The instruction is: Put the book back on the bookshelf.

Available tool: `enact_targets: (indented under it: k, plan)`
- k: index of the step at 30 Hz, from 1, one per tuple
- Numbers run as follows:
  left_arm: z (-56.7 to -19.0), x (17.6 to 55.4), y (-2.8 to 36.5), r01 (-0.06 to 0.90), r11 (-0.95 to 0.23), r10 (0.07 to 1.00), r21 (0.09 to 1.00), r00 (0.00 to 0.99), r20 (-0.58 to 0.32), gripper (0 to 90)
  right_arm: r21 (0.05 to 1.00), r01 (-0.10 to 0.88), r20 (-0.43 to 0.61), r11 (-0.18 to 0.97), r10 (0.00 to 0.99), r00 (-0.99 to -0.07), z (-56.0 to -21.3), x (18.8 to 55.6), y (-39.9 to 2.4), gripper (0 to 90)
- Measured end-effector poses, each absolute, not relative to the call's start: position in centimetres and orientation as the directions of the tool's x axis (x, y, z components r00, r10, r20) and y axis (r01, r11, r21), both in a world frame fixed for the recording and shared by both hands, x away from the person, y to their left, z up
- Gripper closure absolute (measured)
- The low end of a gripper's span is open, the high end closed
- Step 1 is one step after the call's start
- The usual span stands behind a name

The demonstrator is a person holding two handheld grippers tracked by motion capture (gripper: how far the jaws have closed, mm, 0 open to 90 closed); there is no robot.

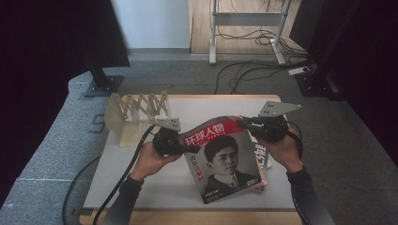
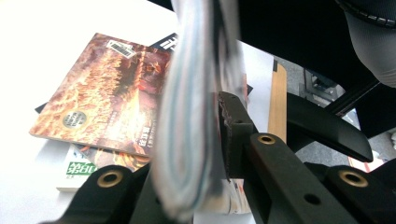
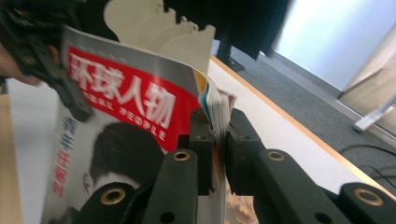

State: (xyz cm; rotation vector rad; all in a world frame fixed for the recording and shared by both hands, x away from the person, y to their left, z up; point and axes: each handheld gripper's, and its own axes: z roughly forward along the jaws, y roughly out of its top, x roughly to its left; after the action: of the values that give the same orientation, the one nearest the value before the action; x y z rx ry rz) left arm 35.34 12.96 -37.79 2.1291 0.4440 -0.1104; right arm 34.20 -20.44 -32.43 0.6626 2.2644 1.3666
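Note:
A magazine (image 1: 220, 154) with a red title band and a black-and-white portrait is held tilted above the white table top (image 1: 155, 178). My left gripper (image 1: 190, 148) is shut on its left edge. My right gripper (image 1: 245, 123) is shut on its upper right corner. In the left gripper view the page edges (image 2: 189, 121) run between the jaws of the left gripper (image 2: 201, 144), which press on them. In the right gripper view the cover (image 3: 126, 107) fills the left side, the right gripper (image 3: 218, 140) pinches its corner, and the left gripper (image 3: 70, 95) grips the far edge.
Under the lifted magazine lies a small stack: a fiery orange cover (image 2: 102, 93) over one with a green label (image 2: 79, 170); the stack (image 1: 264, 159) also peeks out in the high view. A cream accordion rack (image 1: 138, 115) stands at the table's back left. Monitor stands and cables are on the floor beyond.

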Motion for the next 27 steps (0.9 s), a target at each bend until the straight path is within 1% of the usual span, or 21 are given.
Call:
enact_targets:
  k: [4, 6, 8, 9, 10, 14, 16, 17, 19, 20, 21, 22, 23, 25, 26, 27]
  plan:
    - [-37.1, 34.9, 13.4, 0.362, -0.490, 0.299, 0.793, 0.924, -0.237, 86.8, 0.893, 0.211, -0.078, 0.397, 0.600, -0.796, -33.2, 34.5, -21.0, 74.7]
    - [-36.5, 34.5, 14.0, 0.357, -0.496, 0.318, 0.792, 0.923, -0.217, 86.8, 0.891, 0.216, -0.079, 0.401, 0.603, -0.794, -33.5, 34.5, -21.1, 72.3]
    - [-36.1, 34.2, 14.3, 0.353, -0.499, 0.334, 0.791, 0.921, -0.200, 86.9, 0.885, 0.224, -0.081, 0.408, 0.609, -0.789, -33.9, 34.5, -21.1, 66.4]
    - [-36.1, 34.2, 14.3, 0.353, -0.499, 0.334, 0.791, 0.921, -0.200, 86.9, 0.885, 0.224, -0.081, 0.408, 0.609, -0.789, -33.9, 34.5, -21.1, 66.4]
    - [-35.9, 33.9, 14.7, 0.351, -0.504, 0.355, 0.789, 0.917, -0.181, 86.9, 0.883, 0.233, -0.076, 0.409, 0.613, -0.786, -34.3, 34.5, -21.2, 60.7]
    - [-35.6, 33.7, 15.4, 0.353, -0.503, 0.374, 0.789, 0.912, -0.169, 87.0, 0.873, 0.266, -0.067, 0.409, 0.641, -0.764, -35.6, 34.5, -21.6, 48.9]
    - [-35.4, 33.6, 15.9, 0.355, -0.495, 0.389, 0.793, 0.907, -0.163, 86.9, 0.865, 0.291, -0.061, 0.409, 0.662, -0.747, -36.6, 34.6, -21.9, 44.0]
    - [-35.3, 33.6, 16.1, 0.354, -0.494, 0.391, 0.794, 0.906, -0.161, 86.9, 0.865, 0.291, -0.061, 0.409, 0.662, -0.747, -36.6, 34.6, -21.9, 44.0]
    - [-35.2, 33.4, 16.8, 0.354, -0.488, 0.405, 0.798, 0.902, -0.153, 86.9, 0.856, 0.327, -0.042, 0.402, 0.682, -0.730, -37.9, 34.7, -22.3, 36.4]
    - [-35.2, 33.4, 16.8, 0.354, -0.488, 0.405, 0.798, 0.902, -0.153, 86.9, 0.856, 0.327, -0.042, 0.402, 0.682, -0.730, -37.9, 34.7, -22.3, 36.4]
    - [-35.1, 33.3, 17.2, 0.357, -0.488, 0.417, 0.797, 0.897, -0.147, 86.9, 0.850, 0.353, -0.024, 0.391, 0.697, -0.716, -38.8, 34.7, -22.6, 32.0]
    - [-35.1, 33.3, 17.2, 0.357, -0.488, 0.417, 0.797, 0.897, -0.147, 87.0, 0.850, 0.353, -0.024, 0.391, 0.697, -0.716, -38.8, 34.7, -22.6, 32.0]
    - [-35.0, 33.2, 17.5, 0.360, -0.489, 0.428, 0.794, 0.893, -0.141, 87.0, 0.844, 0.374, -0.012, 0.384, 0.711, -0.703, -39.9, 34.7, -22.9, 27.3]
    - [-35.0, 33.1, 17.8, 0.362, -0.493, 0.437, 0.791, 0.889, -0.135, 87.0, 0.836, 0.391, -0.013, 0.386, 0.725, -0.689, -40.7, 34.6, -23.3, 23.6]
    - [-35.0, 33.1, 17.8, 0.362, -0.493, 0.437, 0.791, 0.889, -0.135, 87.0, 0.836, 0.391, -0.013, 0.386, 0.725, -0.689, -40.7, 34.6, -23.3, 23.6]
    - [-34.9, 33.1, 18.2, 0.366, -0.496, 0.445, 0.787, 0.886, -0.132, 87.0, 0.830, 0.408, -0.002, 0.381, 0.733, -0.681, -41.6, 34.6, -23.6, 19.8]
